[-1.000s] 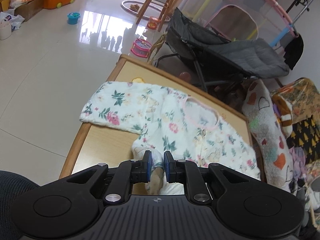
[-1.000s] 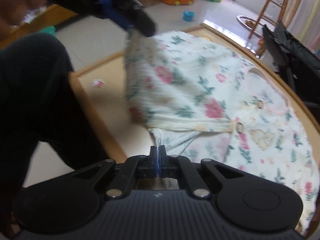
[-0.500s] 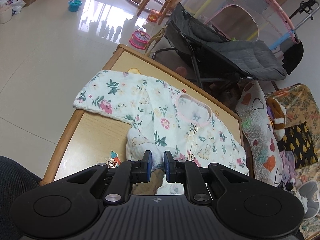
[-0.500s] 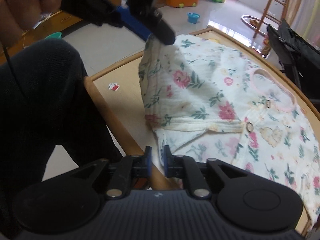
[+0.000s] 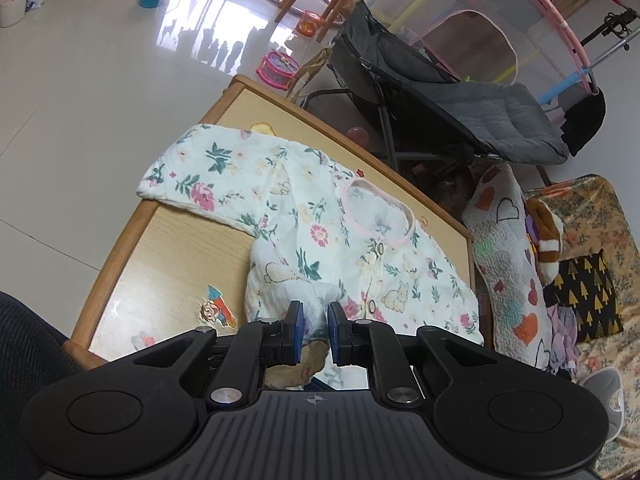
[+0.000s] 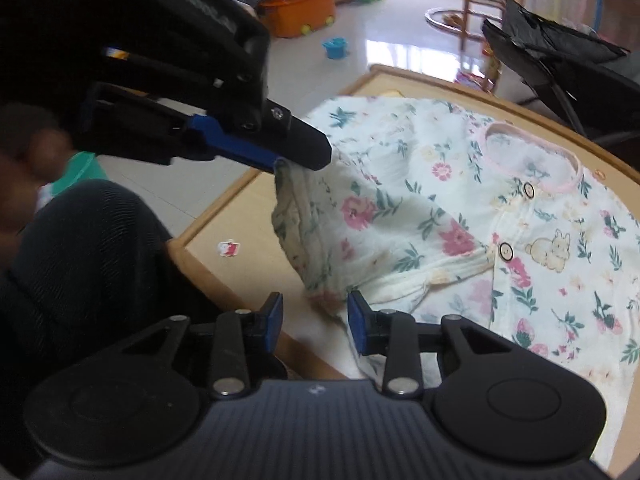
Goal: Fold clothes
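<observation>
A white floral baby garment (image 5: 332,236) with a pink collar and buttons lies spread on a small wooden table (image 5: 168,264). My left gripper (image 5: 315,318) is shut on a bunched fold of the garment's lower edge. The right wrist view shows that left gripper (image 6: 304,156) holding the fold lifted above the table, with the cloth (image 6: 360,216) hanging from its tip. My right gripper (image 6: 315,320) hovers over the table's near edge and its jaws are opening. The folded lower corner of the garment sits just ahead of them and neither pad touches it.
A person's dark-trousered knee (image 6: 92,264) is beside the table's near corner. Cartoon stickers (image 5: 214,306) mark the bare wood. A grey stroller (image 5: 460,108) and pink play tent (image 5: 520,20) stand behind the table, with patterned cushions (image 5: 516,264) on the right. Toys dot the tiled floor.
My right gripper went from shut on the garment's hem to open, let the cloth go and pulled back a little. The left gripper kept hold of its lifted fold.
</observation>
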Available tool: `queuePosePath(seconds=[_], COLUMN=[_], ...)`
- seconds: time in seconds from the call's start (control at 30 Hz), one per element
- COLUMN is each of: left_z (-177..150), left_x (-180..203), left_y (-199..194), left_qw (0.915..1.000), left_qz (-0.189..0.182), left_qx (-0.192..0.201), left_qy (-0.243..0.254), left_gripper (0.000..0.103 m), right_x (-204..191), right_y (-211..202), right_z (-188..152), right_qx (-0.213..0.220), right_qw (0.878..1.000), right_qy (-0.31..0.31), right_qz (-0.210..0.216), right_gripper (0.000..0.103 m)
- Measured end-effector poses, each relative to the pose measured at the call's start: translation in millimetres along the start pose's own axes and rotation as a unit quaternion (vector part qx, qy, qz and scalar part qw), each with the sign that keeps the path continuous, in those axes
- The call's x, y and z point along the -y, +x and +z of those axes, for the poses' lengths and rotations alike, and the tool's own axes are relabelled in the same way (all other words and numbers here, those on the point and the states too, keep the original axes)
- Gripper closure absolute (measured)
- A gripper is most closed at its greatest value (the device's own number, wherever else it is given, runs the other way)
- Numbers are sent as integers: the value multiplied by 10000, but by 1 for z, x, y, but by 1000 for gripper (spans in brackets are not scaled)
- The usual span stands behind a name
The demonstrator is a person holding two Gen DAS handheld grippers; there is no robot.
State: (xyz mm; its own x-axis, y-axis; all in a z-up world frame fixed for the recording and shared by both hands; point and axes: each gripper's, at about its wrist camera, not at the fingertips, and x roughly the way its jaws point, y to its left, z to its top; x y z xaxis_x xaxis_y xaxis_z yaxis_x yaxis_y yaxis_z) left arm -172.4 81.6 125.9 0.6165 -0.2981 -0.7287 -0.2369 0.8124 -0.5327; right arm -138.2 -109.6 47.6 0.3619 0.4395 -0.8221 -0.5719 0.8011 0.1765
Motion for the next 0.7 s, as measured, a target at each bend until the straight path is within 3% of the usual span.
queuePosePath(seconds=[0.1, 0.2, 0.23, 0.43, 0.53, 0.6, 0.7], left_z=[-2, -3, -4, -5, -5, -5, -6], left_x=[0, -1, -2, -9, -12, -11, -8], left_y=[0, 0, 0, -1, -2, -3, -3], left_qw=[10000, 10000, 10000, 9999, 9998, 9997, 9997], left_qz=[-10, 5, 6, -29, -50, -81, -124], left_qx=[-23, -55, -68, -122, -114, -106, -134], left_qy=[8, 13, 11, -98, -177, -200, -168], left_gripper=[85, 85, 85, 85, 85, 85, 85], right_x=[1, 10, 12, 18, 16, 13, 0], right_y=[11, 13, 12, -2, -8, -12, -15], right_z=[1, -1, -2, -4, -5, -7, -7], right_qx=[-122, -39, 12, 177, 24, 2, 54], right_qw=[9996, 9993, 9993, 9987, 9988, 9993, 9993], right_qy=[89, 277, 282, 129, 176, 290, 354], right_qz=[-248, -261, -257, -468, -452, -226, -68], right_gripper=[74, 99, 101, 103, 98, 93, 68])
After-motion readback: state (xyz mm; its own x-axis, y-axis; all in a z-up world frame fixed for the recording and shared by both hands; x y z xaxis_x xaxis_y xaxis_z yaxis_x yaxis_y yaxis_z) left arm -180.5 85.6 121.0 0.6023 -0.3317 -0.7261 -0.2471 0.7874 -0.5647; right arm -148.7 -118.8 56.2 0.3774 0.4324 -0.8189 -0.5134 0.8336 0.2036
